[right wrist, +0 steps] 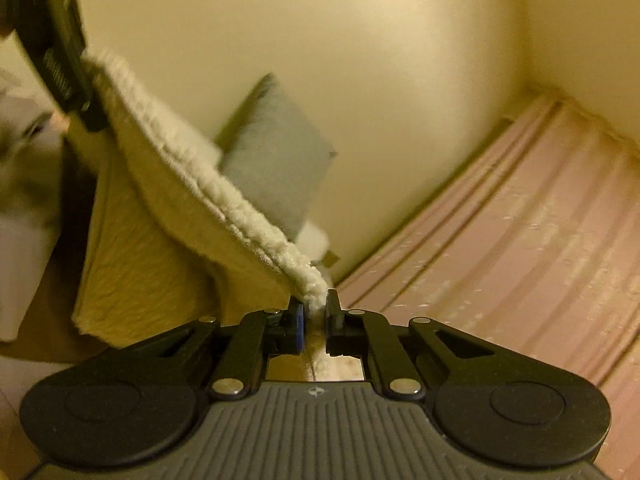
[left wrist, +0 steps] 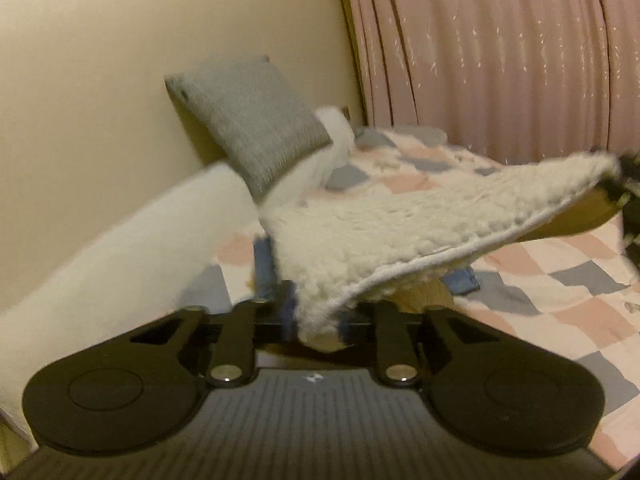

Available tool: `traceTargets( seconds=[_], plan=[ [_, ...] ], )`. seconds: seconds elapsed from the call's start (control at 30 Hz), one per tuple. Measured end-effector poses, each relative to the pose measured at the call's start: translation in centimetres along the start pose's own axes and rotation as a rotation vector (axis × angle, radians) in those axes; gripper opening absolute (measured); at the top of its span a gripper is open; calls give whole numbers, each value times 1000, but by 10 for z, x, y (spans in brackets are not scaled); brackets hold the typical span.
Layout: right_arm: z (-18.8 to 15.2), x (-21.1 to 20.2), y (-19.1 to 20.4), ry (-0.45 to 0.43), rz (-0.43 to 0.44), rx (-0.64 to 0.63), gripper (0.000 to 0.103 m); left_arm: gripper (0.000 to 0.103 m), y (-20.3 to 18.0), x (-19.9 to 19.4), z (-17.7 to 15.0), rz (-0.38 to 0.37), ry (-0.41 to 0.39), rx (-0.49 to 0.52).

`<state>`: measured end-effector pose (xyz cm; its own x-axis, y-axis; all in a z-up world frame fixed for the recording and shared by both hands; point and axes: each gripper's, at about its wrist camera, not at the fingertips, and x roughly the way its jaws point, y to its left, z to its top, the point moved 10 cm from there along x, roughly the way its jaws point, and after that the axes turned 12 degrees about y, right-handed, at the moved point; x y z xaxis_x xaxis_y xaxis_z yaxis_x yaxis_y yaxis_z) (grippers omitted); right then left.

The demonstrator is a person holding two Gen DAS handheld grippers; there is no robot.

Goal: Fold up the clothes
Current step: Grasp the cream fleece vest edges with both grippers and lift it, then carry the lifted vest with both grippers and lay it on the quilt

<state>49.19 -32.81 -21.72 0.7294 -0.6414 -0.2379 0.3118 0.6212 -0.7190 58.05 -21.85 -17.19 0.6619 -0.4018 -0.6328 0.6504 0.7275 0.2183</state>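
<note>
While the fleece garment [left wrist: 400, 216] hangs above the bed [left wrist: 560, 300], its hemmed edge runs taut from the left gripper [left wrist: 316, 320], clamped on one corner, to the right gripper [right wrist: 314, 308], clamped on the other; both hold equally near, so the fold likely turns on this stretched line.

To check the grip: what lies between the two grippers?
The fleece garment spans from left gripper to right gripper, both shut on it; both views show this.
</note>
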Motion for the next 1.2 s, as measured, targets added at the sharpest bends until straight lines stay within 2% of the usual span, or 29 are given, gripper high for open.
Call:
traceTargets(
  seconds=[0.13, 0.3, 0.37, 0.47, 0.5, 0.53, 0.6, 0.7, 0.77, 0.8, 0.87, 0.93, 1.0, 1.07, 1.1, 1.2],
  plan=[
    [14, -62, -55, -43, -74, 36, 6, 16, -23, -64, 16, -46, -68, -1],
    [10, -178, -136, -48, -152, 138, 6, 16, -70, -171, 28, -133, -181, -10],
    [-2, -236, -174, -11, -185, 200, 6, 16, -100, -212, 22, -208, -197, -3],
    [-48, -324, -219, 133, -210, 316, 6, 35, -154, -261, -18, -288, -169, 56],
    [-67, -354, -232, 193, -217, 355, 7, 39, -176, -272, -45, -309, -131, 89],
    [-102, -378, -236, 295, -214, 390, 7, 41, -196, -278, -74, -331, -76, 118],
    [-181, -425, -237, 526, -202, 457, 8, 44, -238, -274, -146, -377, 103, 166],
    [-333, -489, -196, 964, -114, 611, 10, 43, -289, -257, -250, -378, 371, 241],
    [-438, -533, -154, 1261, -50, 746, 9, 43, -318, -253, -295, -385, 475, 297],
    [-464, -551, -143, 1322, -36, 810, 7, 43, -331, -251, -315, -390, 521, 324],
    [-501, -586, -125, 1389, -19, 937, 9, 43, -356, -251, -350, -409, 595, 374],
    [-537, -621, -108, 1455, -1, 1066, 11, 46, -379, -253, -368, -462, 632, 414],
    [-552, -644, -110, 1446, 9, 1114, 16, 56, -401, -245, -382, -535, 680, 408],
    [-563, -637, -113, 1414, 20, 1112, 21, 61, -418, -230, -399, -589, 746, 371],
    [-568, -630, -113, 1394, 25, 1102, 30, 61, -425, -224, -407, -609, 789, 350],
    [-572, -604, -106, 1322, 64, 1049, 44, 60, -444, -206, -427, -648, 870, 283]
  ],
)
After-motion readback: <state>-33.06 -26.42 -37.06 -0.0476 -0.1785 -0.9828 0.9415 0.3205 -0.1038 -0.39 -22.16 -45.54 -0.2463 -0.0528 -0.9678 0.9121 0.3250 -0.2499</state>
